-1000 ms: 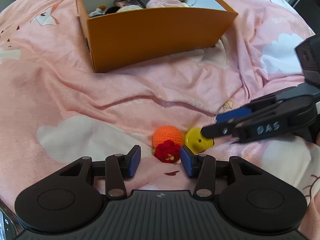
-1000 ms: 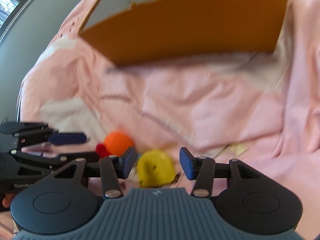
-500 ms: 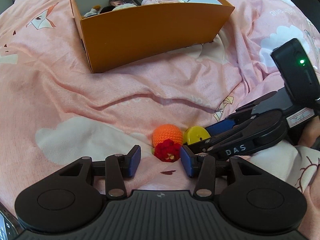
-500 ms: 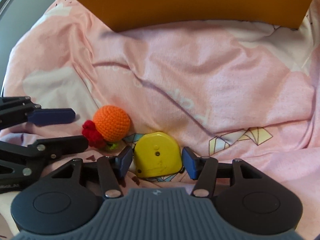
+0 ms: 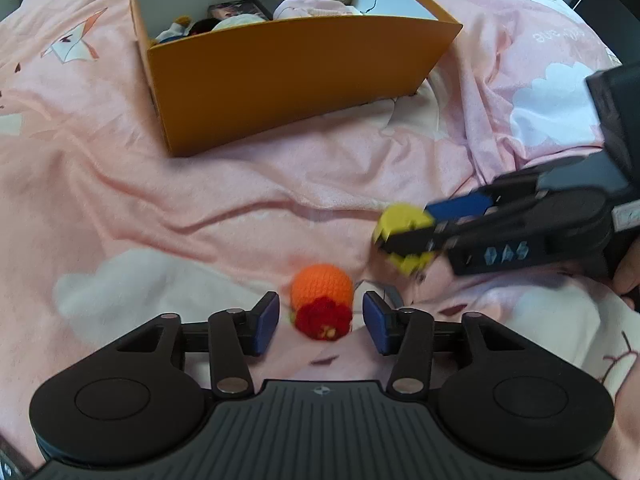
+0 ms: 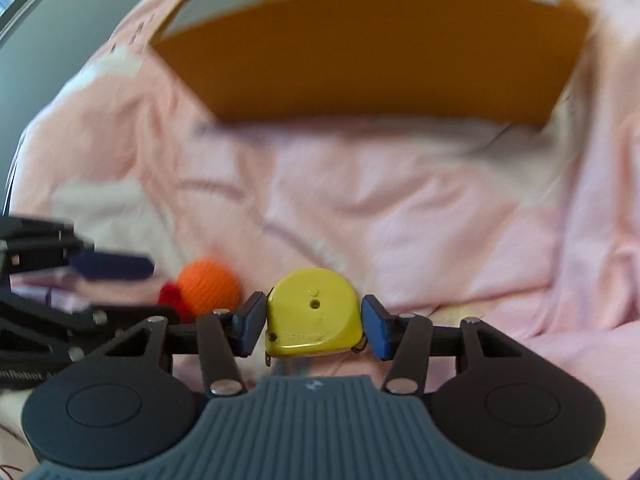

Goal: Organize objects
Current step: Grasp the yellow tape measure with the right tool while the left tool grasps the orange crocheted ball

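Note:
My right gripper (image 6: 314, 320) holds a yellow tape measure (image 6: 314, 312) between its blue pads, and its jaws are closing on it. In the left wrist view that right gripper (image 5: 404, 232) carries the tape measure (image 5: 402, 216) just above the bed, right of centre. An orange crochet ball with a red flower (image 5: 322, 300) lies on the sheet between the pads of my left gripper (image 5: 320, 316). The left jaws are opening and there is a gap on each side of the toy. The same toy (image 6: 208, 286) shows left of the tape measure.
An open orange cardboard box (image 5: 300, 76) stands further back on the wrinkled pink bed sheet (image 5: 120, 208), with several items inside. The box wall (image 6: 372, 52) fills the top of the right wrist view. A hand (image 5: 628, 268) grips the right tool.
The right gripper took the tape measure off the sheet and lifted it up and to the right, away from the crochet toy. The left gripper's jaws have widened around the toy.

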`<action>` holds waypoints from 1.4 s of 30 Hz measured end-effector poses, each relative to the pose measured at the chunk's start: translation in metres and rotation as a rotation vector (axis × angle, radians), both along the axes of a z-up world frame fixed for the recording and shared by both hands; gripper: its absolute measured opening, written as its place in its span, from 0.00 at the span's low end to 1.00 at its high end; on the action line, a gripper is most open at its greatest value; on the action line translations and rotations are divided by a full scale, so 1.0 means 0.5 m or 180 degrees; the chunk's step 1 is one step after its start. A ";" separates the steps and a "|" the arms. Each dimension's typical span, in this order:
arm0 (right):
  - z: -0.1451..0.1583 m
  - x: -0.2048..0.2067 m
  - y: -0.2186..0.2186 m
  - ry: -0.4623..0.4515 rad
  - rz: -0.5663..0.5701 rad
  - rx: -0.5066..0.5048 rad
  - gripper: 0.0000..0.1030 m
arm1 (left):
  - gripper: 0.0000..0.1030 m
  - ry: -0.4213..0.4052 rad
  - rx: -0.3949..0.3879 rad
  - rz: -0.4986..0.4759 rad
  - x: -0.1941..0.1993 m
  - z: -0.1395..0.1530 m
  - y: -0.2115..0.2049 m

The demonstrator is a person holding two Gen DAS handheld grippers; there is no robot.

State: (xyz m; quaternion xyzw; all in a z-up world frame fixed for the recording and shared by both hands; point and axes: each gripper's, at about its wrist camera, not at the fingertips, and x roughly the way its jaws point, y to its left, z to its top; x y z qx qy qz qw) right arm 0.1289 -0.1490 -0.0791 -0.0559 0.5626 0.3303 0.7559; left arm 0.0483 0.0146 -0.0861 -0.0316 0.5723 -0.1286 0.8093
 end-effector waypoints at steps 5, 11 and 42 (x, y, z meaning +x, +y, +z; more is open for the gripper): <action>0.009 0.026 -0.027 -0.0219 -0.0178 -0.0071 0.53 | 0.63 0.0055 0.0140 -0.0106 0.022 -0.015 -0.028; -0.026 0.044 -0.044 0.0000 -0.0300 0.0004 0.53 | 0.61 0.0168 0.0334 -0.0180 0.031 -0.044 -0.049; 0.200 0.180 -0.024 -0.0225 -0.0261 0.1069 0.52 | 0.43 -0.1139 0.0201 0.0037 0.171 0.210 0.042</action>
